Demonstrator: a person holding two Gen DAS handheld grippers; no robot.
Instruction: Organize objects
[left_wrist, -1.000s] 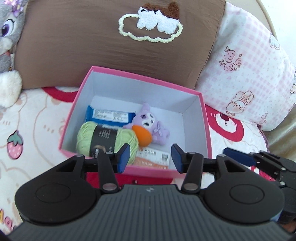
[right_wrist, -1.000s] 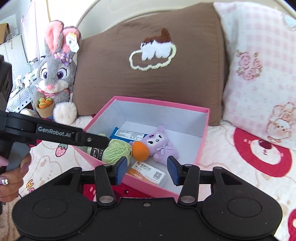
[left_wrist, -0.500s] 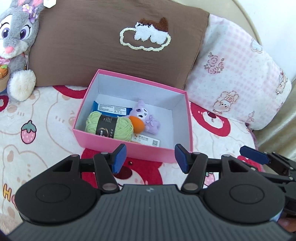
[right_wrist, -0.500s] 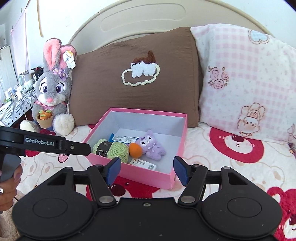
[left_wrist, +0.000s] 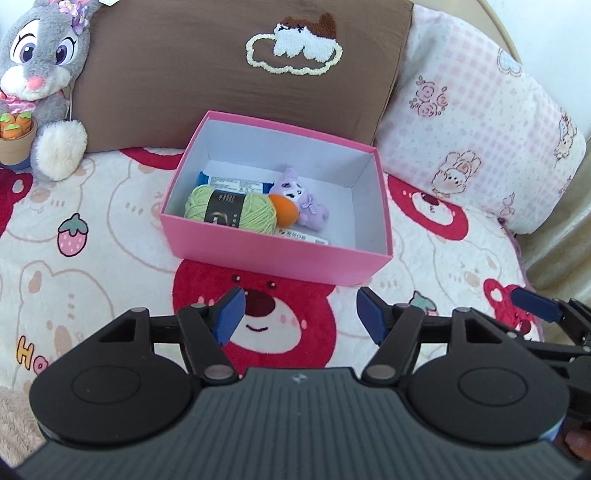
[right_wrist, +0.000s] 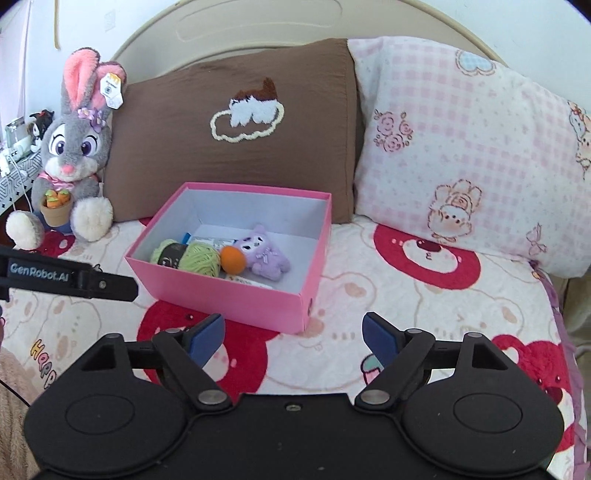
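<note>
Holding yarn and plush, open pink box; both grippers' jaws opening, empty.

On the arm of your left gripper, seen from the right wrist, white letters read "GenRobot.AI". The blanket carried coloured letters that began "Happ" at its left edge. The yarn's black band, the card and the blue packet bore print too small for you to read.
</note>
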